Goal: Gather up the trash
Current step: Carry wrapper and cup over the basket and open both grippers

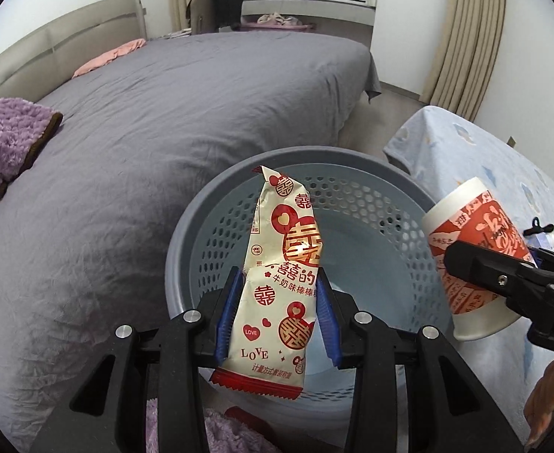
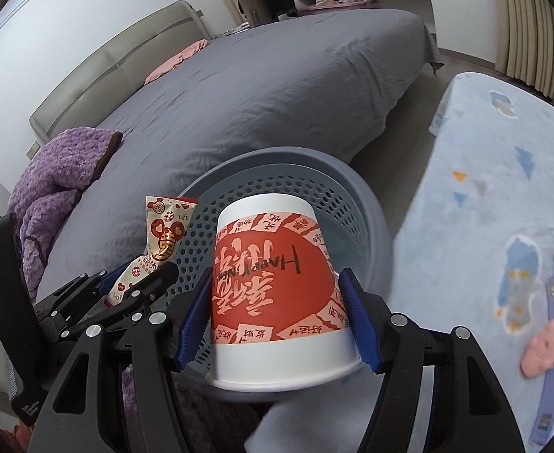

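My left gripper is shut on a cream and red snack wrapper, which stands up between the blue pads above the grey perforated basket. My right gripper is shut on a white and red paper cup, held upside down over the same basket. In the left wrist view the cup and the right gripper hang at the basket's right rim. In the right wrist view the wrapper and the left gripper sit at the basket's left rim.
A bed with a grey cover lies behind and left of the basket, with a purple blanket on its near end. A surface under a light blue patterned cloth stands to the right. Beige curtains hang at the back.
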The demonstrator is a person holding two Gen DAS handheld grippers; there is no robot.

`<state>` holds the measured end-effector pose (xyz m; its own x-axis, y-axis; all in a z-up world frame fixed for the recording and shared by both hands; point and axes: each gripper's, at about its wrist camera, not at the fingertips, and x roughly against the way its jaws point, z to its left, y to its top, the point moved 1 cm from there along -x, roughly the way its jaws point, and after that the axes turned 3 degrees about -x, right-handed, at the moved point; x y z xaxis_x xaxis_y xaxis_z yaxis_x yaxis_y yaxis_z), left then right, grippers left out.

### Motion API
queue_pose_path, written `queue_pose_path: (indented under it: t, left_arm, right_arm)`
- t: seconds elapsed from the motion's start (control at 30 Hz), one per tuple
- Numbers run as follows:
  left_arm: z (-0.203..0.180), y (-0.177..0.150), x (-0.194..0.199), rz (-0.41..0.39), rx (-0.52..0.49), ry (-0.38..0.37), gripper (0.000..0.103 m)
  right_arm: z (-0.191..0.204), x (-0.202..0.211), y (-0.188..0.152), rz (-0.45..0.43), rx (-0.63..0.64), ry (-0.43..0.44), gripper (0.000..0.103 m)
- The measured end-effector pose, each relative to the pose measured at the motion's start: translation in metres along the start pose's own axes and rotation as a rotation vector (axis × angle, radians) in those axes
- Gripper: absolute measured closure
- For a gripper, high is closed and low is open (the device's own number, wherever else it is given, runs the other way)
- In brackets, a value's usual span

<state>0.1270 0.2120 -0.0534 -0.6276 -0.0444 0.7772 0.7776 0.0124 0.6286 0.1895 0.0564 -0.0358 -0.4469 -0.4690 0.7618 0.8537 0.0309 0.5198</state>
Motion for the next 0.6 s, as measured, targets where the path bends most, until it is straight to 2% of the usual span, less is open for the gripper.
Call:
queue_pose_path:
  t: [0.1, 0.17, 0.27, 0.43, 0.6]
  left_arm:
    - [0.006, 0.002, -0.004, 0.004, 0.013, 0.002, 0.061]
    - [0.01, 0.003, -0.006, 0.005, 0.022, 0.008, 0.052]
    - [0.017, 0.002, -0.007, 0.003, 0.036, 0.016, 0.044]
    - [0.026, 0.002, -0.01, 0.01, 0.053, 0.033, 0.044]
    - [0.027, 0.0, -0.008, 0.01, 0.059, 0.044, 0.037]
  right_arm:
    - [0.004, -0.006, 0.003, 0.01, 0.008, 0.004, 0.039]
    - [0.003, -0.01, 0.005, 0.019, 0.005, 0.005, 0.038]
    - [0.004, -0.012, 0.005, 0.016, 0.008, -0.003, 0.031]
    - [0.007, -0.014, 0.004, 0.015, 0.026, -0.03, 0.031]
    - [0.007, -0.016, 0.001, 0.02, 0.024, -0.035, 0.031]
